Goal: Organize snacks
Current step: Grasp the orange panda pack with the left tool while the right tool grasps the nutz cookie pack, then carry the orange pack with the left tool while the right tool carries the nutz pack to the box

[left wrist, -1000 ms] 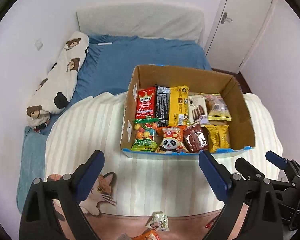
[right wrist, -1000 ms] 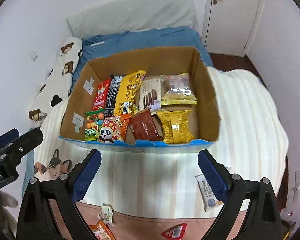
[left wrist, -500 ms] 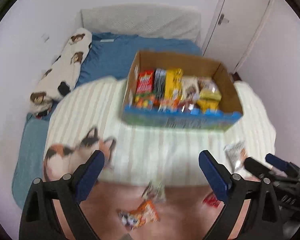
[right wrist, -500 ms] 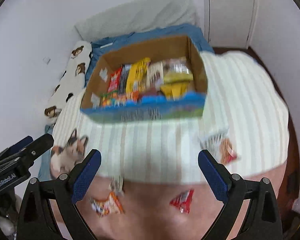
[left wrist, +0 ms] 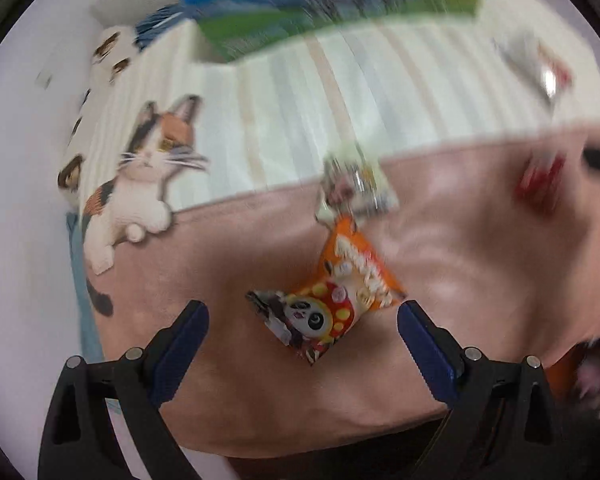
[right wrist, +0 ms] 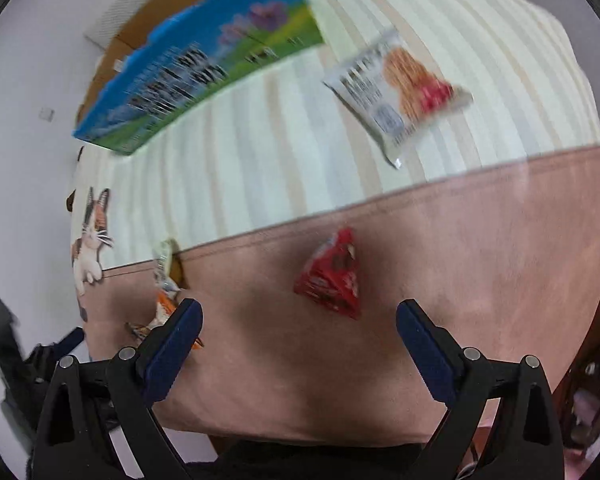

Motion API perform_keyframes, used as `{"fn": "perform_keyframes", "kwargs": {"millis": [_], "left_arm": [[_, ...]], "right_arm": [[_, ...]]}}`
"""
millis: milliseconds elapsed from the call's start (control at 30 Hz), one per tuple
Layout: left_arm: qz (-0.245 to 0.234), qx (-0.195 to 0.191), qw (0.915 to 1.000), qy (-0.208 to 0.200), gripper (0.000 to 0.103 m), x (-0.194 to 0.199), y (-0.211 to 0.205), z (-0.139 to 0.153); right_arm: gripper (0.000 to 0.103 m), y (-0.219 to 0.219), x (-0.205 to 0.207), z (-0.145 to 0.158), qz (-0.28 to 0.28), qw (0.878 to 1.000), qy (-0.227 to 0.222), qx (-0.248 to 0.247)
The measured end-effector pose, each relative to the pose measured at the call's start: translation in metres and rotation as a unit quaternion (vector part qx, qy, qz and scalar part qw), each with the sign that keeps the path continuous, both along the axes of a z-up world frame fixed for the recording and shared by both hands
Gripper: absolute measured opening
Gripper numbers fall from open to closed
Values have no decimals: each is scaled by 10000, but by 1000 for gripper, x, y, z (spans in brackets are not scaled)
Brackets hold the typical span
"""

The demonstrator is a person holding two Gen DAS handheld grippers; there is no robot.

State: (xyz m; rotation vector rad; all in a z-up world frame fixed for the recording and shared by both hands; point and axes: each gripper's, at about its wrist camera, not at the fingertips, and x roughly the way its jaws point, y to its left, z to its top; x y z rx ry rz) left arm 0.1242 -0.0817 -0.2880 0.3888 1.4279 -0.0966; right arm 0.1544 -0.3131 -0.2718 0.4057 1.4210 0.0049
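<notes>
Both views blurred. Left gripper [left wrist: 302,322] gaped wide, empty, over orange panda snack packet [left wrist: 332,292] on pink-and-cream striped blanket [left wrist: 280,104]. Right gripper [right wrist: 298,320] wide, empty; red foil packet [right wrist: 332,276] at 12 o'clock, blue-green printed carton [right wrist: 204,68] at 11.
</notes>
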Motion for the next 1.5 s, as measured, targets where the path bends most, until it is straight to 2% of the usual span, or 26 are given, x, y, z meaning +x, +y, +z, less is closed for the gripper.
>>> {"fn": "perform_keyframes", "kwargs": {"millis": [133, 233, 300, 333, 367, 433, 467, 567, 700, 800, 900, 933, 1033, 1200, 1267, 1367, 1500], "left_arm": [[-607, 584, 9960, 302, 97, -4, -14, -41], [-948, 894, 9912, 232, 96, -4, -21, -58], [-1009, 1073, 9889, 206, 80, 0, -19, -65], [-887, 1001, 9907, 252, 66, 4, -15, -65], [-649, 891, 9934, 304, 59, 9, -8, -65], [-9, 367, 9982, 472, 54, 20, 11, -60], [364, 80, 9976, 579, 54, 26, 20, -58], [1400, -661, 9850, 764, 54, 35, 48, -56], [2209, -1256, 9635, 847, 54, 35, 69, -54], [2417, -1569, 9533, 901, 55, 32, 74, -52], [2373, -1653, 9521, 998, 55, 29, 76, -52], [2366, -1653, 9521, 1012, 55, 26, 76, -52], [2370, -1672, 9511, 1059, 56, 22, 78, -55], [2229, -1467, 9582, 1029, 56, 15, 62, -62], [2194, -1378, 9606, 1004, 57, 11, 56, -65], [2205, -1309, 9614, 996, 57, 13, 48, -68], [2245, -1294, 9603, 1031, 57, 20, 41, -71]], "right_arm": [[99, -6, 1, -13, -114, 9998, 142, -29], [99, -12, 6, -12, -192, 9998, 91, -69], [99, -18, 14, -4, -186, 9996, -14, -209], [99, -22, 20, 0, -152, 9995, -52, -289], [99, -25, 28, 3, -85, 9989, -84, -459], [99, -27, 45, 7, 70, 9967, -133, -796], [99, -29, 57, 8, 152, 9943, -154, -1043], [99, -34, 90, 4, 357, 9876, -143, -1519], [99, -31, 130, -10, 722, 9733, -116, -2175], [99, -31, 151, -35, 933, 9649, 233, -2443], [82, -31, 157, -52, 1003, 9627, 360, -2486], [76, -31, 155, -51, 1021, 9638, 284, -2448], [72, -34, 143, -45, 971, 9698, 224, -2227], [72, -51, 98, -40, 652, 9847, 416, -1560], [72, -60, 70, -41, 375, 9916, 569, -1098], [73, -73, 40, -48, -108, 9952, 818, -520], [80, -84, 27, -54, -509, 9946, 882, -188]]}}
